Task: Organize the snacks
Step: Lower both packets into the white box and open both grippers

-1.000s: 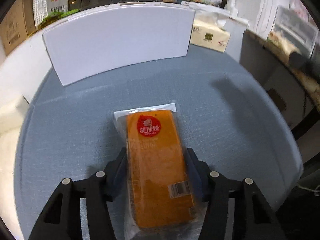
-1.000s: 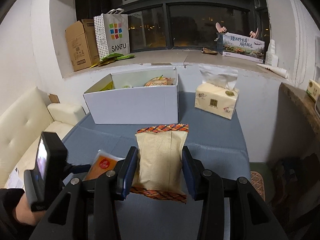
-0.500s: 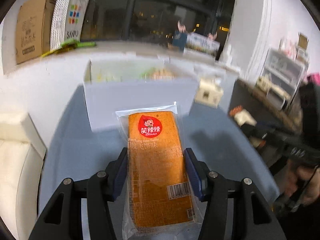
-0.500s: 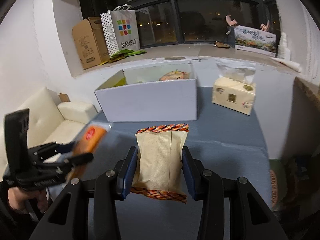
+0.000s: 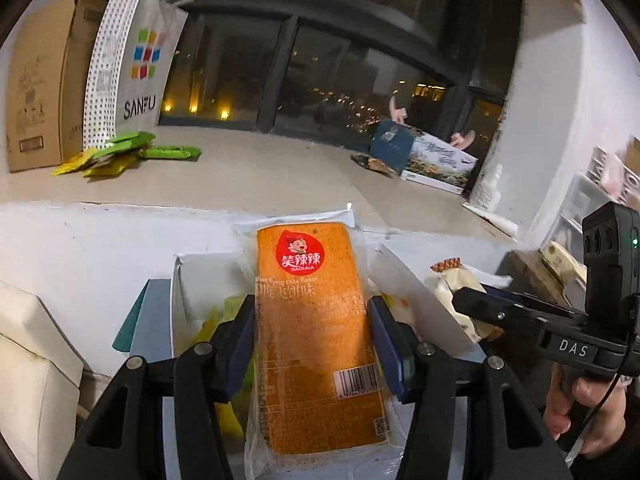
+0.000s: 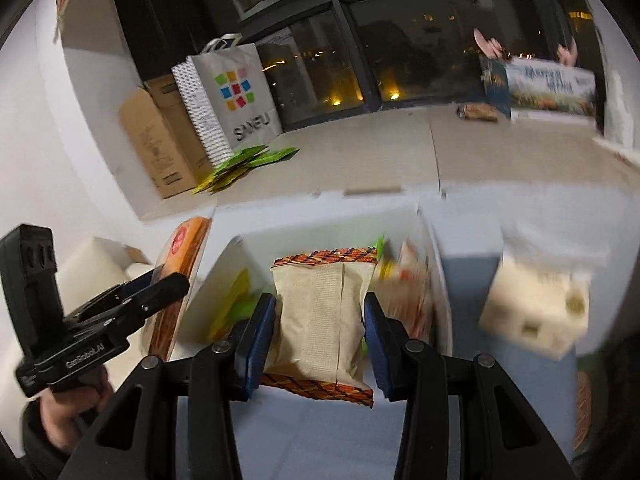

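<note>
Left gripper (image 5: 312,324) pinches the orange snack pack (image 5: 316,328); right gripper (image 6: 320,328) pinches the beige snack bag (image 6: 320,316) above the white box (image 6: 224,268).

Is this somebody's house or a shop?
Probably a home, likely a living room: a cream sofa beside the table, a tissue pack on it, and a shopping bag and cardboard box on the windowsill.

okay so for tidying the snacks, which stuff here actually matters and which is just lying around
Matters:
orange snack pack, in the left gripper
beige snack bag, in the right gripper
white box

Lying around:
tissue pack
SANFU bag
cardboard carton
green packets
</note>
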The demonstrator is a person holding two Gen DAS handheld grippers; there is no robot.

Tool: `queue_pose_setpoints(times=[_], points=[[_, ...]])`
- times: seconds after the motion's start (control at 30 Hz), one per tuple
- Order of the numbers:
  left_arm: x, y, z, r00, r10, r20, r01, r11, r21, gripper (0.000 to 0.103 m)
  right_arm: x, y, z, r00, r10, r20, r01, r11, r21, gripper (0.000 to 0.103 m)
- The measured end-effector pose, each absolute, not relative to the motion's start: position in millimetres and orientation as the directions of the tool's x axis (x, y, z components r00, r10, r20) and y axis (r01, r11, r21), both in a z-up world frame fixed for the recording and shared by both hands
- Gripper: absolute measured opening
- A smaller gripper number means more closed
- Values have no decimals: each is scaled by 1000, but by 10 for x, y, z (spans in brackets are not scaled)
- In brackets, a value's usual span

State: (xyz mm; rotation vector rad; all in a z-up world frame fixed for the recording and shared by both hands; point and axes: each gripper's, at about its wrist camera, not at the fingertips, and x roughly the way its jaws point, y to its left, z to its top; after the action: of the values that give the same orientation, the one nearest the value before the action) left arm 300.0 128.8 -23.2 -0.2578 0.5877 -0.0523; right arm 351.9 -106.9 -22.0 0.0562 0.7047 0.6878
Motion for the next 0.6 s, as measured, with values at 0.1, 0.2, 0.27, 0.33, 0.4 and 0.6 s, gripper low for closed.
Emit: queue_pose_setpoints(times=[0.1, 0.2, 0.27, 0.33, 0.4, 0.6], points=[[3192, 1333, -248, 827, -94, -555, -34, 976, -216, 59, 3802, -895, -191, 548, 586, -597, -563, 786, 255, 47], [3382, 1375, -282, 804, -107, -586, -25, 977, -214, 69, 4014, -747, -189, 550, 557, -622, -555, 801, 225, 47], [3440, 1386, -320, 792, -81, -605, -46, 980, -192, 90, 4082, -702, -193, 542, 563, -623, -560, 795, 231, 52], [3334, 1386, -327, 807, -53, -588, -60, 983, -171, 103, 4157, -675, -229, 515, 574, -637, -556, 789, 261, 79], [3242, 1369, -315, 812, -57, -581, -45, 986, -160, 103, 4156, -712, -259, 528, 569, -631, -539, 798, 269, 103], [2751, 1164, -101, 866, 37, -499, -68, 997, -44, 103, 3913, -742, -213, 591, 486, -644, -553, 825, 115, 103]])
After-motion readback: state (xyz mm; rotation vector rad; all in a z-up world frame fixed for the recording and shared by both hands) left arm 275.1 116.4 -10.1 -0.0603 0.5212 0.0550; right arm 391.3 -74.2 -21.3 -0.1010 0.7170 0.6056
